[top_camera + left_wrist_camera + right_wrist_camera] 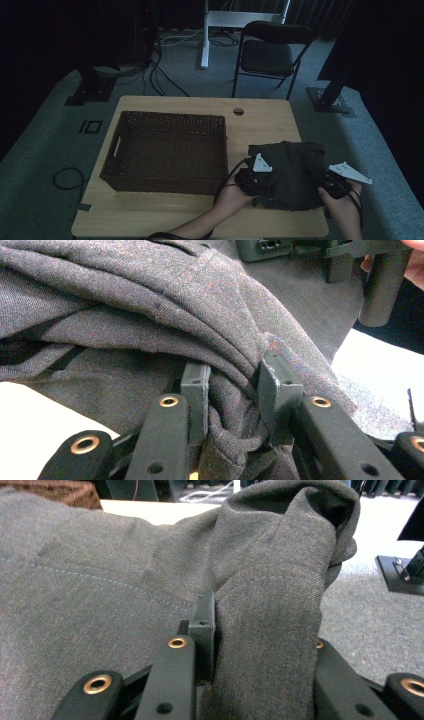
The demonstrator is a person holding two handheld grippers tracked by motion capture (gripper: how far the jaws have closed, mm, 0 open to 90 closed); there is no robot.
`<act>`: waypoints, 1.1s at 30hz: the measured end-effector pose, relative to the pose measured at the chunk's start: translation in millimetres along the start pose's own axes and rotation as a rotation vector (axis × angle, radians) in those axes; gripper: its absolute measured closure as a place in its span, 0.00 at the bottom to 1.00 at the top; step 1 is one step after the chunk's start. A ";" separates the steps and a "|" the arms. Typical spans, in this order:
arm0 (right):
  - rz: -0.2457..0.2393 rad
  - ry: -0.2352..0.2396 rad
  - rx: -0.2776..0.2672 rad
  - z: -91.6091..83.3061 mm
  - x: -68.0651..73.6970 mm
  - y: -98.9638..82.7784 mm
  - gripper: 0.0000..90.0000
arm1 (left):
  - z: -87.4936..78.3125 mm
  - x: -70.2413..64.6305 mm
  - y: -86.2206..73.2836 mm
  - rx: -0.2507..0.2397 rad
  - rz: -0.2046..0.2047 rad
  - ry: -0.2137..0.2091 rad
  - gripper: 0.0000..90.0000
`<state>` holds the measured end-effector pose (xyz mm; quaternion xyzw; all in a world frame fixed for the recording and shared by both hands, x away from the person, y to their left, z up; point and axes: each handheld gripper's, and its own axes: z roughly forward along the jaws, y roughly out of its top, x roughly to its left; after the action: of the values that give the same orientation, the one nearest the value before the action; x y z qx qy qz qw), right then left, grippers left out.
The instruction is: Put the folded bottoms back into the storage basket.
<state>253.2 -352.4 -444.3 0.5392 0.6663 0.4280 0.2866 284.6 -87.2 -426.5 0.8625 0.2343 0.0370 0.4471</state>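
Dark grey woven garment [290,172]: bunched at the table's near right – pinched for lifting
Left gripper [234,390]: clamped on its folds
Right gripper [260,630]: clamped on its edge
Brown wicker basket [167,150]: left – likely destination

The high view is dim and bluish, darkest toward twelve o'clock; both gripper views are brighter, their pale tabletop patches glaring.

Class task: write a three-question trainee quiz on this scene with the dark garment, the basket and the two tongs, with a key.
1. True or false: both tongs grip the dark garment.
2. What lies inside the wicker basket? A) a towel B) nothing visible C) a shoe
3. On which side of the basket does the garment lie in the high view?

Key: 1 true: left tongs and right tongs pinch folds. 2 B. 3 right.
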 end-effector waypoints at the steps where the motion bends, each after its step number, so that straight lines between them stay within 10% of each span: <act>1: 0.004 0.002 -0.007 -0.9 0.1 2.9 0.81 | -1.9 0.7 2.3 -0.002 0.002 0.001 0.77; 33: -0.055 0.080 -0.103 8.8 56.0 93.2 0.81 | -88.6 55.4 31.5 -0.065 0.013 0.061 0.77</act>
<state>290.5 -291.3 -362.0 0.4877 0.6690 0.4749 0.2984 321.2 -11.6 -356.8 0.8475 0.2408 0.0740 0.4673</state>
